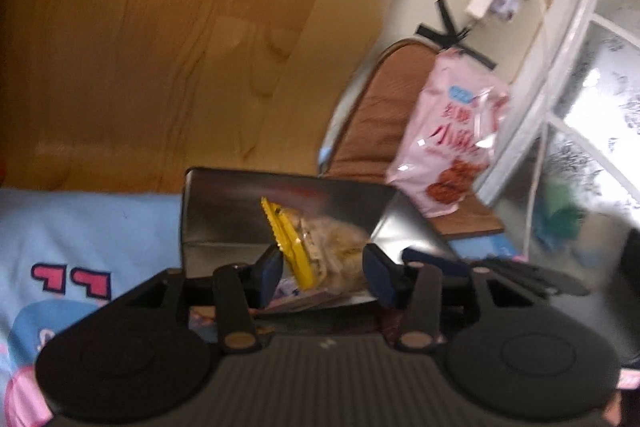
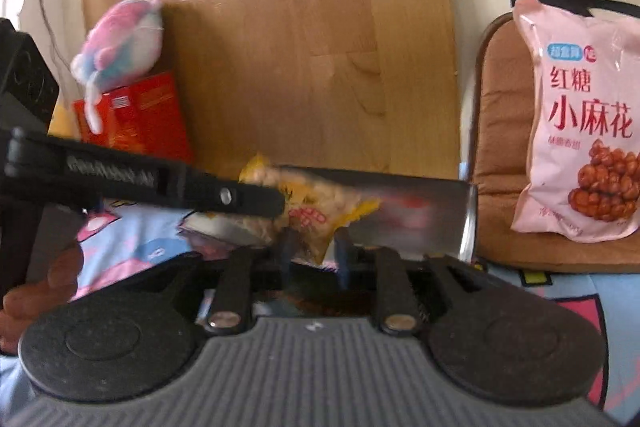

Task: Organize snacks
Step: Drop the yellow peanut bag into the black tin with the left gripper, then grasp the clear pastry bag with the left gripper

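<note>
A bed covered by a light blue cartoon-print sheet (image 2: 132, 247) carries a shiny metal tin (image 1: 224, 215), a red box (image 2: 140, 119) near the wooden headboard (image 2: 280, 47), and a brown cushion (image 2: 504, 147) on which the pink snack bag (image 2: 580, 123) leans upright.
</note>
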The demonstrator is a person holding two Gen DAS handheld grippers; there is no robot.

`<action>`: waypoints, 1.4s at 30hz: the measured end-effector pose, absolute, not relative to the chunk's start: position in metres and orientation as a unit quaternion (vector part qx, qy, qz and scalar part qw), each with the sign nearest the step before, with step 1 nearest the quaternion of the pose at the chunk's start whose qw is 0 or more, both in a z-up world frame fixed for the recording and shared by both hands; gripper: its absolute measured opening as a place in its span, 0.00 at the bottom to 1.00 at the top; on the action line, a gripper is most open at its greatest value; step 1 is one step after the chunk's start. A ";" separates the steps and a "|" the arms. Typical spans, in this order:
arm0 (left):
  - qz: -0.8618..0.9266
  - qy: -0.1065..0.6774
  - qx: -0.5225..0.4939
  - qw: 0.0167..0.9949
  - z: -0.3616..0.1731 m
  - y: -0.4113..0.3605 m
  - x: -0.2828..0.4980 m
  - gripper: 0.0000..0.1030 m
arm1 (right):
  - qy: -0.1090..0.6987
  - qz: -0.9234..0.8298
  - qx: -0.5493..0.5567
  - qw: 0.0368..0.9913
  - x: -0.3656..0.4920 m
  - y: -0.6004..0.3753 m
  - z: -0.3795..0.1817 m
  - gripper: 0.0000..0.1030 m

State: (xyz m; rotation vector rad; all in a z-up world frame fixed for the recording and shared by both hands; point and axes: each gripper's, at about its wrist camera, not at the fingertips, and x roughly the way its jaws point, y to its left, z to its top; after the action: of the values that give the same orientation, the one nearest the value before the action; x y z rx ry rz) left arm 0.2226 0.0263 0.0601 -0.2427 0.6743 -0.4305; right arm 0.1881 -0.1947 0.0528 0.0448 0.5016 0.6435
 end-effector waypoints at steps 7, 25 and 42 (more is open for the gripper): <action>-0.229 0.313 -0.187 0.902 0.065 0.070 0.149 0.55 | 0.251 0.354 0.091 0.896 0.156 -0.228 0.056 0.40; -0.204 0.351 -0.208 0.890 0.022 0.081 0.036 0.54 | 0.401 0.427 0.188 0.789 0.108 -0.221 0.018 0.36; -0.196 0.360 -0.176 0.895 0.034 0.087 0.055 0.68 | 0.339 0.413 0.129 0.835 0.039 -0.233 0.025 0.51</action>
State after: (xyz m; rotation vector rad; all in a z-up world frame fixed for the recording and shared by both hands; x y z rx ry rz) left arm 0.0549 0.0869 0.0341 -0.3652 0.7466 -0.4054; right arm 0.0391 -0.2327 0.0246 0.2739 0.7170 0.8751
